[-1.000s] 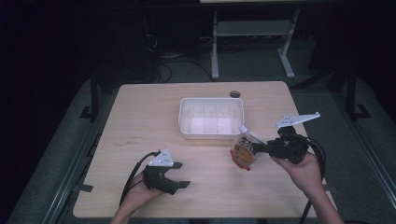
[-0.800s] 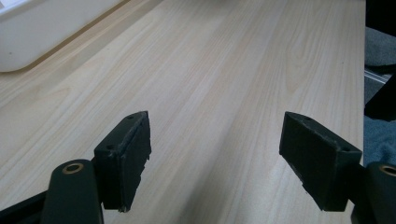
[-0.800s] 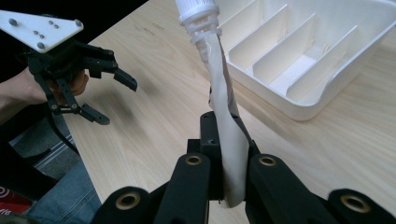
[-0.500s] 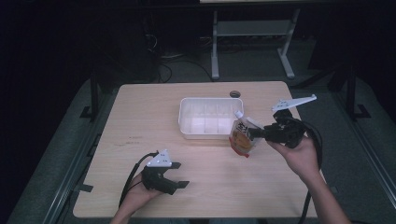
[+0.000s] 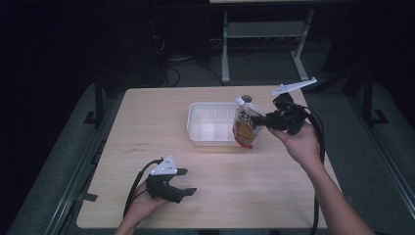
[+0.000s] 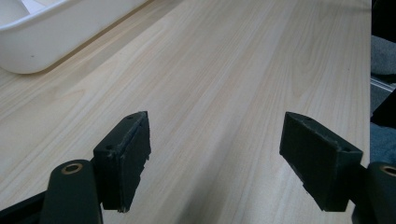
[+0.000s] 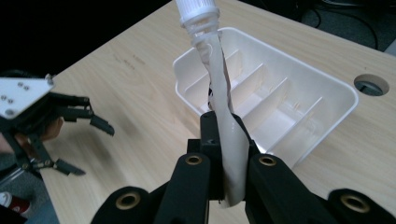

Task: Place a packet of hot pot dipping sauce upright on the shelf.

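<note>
My right gripper (image 5: 258, 120) is shut on a flat spouted pouch (image 5: 244, 126) with an orange label and a white cap, holding it in the air over the right end of the white divided tray (image 5: 195, 115). In the right gripper view the pouch (image 7: 224, 116) stands edge-on between the jaws, cap up, with the tray (image 7: 336, 93) behind it. My left gripper (image 5: 185, 182) rests near the table's front left, open, nothing between its jaws. The left gripper view shows its fingers (image 6: 123, 158) wide apart over bare wood, and the tray's corner (image 6: 42, 42) at the top left.
The light wooden table (image 5: 147, 127) has a round cable hole (image 7: 371, 84) beyond the tray. Dark floor and a metal stand (image 5: 264, 34) lie past the far edge. In the right gripper view the left gripper (image 7: 60, 135) lies at the left.
My right gripper has lifted the pouch off the table and carried it up and toward the tray's right end. The left gripper has stayed where it was.
</note>
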A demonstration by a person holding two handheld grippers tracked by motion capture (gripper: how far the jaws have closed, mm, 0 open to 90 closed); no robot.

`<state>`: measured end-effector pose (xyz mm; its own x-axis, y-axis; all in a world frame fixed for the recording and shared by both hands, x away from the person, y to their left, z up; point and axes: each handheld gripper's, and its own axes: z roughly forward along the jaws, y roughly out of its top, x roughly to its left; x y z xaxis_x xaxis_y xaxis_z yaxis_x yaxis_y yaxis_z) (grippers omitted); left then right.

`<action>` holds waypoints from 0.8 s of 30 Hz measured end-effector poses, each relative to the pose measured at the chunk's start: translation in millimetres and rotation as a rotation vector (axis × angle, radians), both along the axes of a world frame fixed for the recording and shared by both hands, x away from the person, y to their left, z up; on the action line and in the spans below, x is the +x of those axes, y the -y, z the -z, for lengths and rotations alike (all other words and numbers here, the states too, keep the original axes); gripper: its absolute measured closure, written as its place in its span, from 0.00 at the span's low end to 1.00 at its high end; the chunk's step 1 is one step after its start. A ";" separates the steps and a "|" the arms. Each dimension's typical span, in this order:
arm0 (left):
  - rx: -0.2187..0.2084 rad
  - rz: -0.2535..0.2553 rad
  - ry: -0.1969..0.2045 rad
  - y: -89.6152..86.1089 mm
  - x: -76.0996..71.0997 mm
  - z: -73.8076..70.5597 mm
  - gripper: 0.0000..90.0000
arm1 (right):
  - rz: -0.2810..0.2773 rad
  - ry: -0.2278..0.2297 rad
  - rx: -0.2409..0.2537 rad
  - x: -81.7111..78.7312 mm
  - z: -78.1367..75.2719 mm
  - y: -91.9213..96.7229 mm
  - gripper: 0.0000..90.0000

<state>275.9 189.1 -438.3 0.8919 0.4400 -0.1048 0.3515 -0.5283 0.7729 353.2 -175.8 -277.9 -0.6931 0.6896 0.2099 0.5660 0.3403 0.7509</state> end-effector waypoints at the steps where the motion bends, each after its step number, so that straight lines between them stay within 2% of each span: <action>1: 0.005 0.000 0.002 0.3 -0.1 0.5 0.27 | 0.006 0.003 -0.001 2.7 -0.7 -0.9 0.98; 8: 0.008 -0.004 0.004 -0.8 0.0 0.3 0.27 | 0.050 0.003 0.007 18.8 -3.9 -4.6 0.98; 13: 0.007 -0.014 0.012 -4.3 0.7 -0.4 0.27 | 0.081 0.000 -0.004 34.1 -5.2 -8.8 0.98; 24: 0.005 -0.021 0.013 -6.4 1.0 -1.2 0.27 | 0.126 -0.007 -0.012 54.6 -4.4 -18.8 0.98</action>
<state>276.9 195.5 -437.1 0.8839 0.4588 -0.0904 0.3519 -0.5252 0.7748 407.8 -156.9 -273.5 -0.5995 0.7734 0.2060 0.6102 0.2751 0.7430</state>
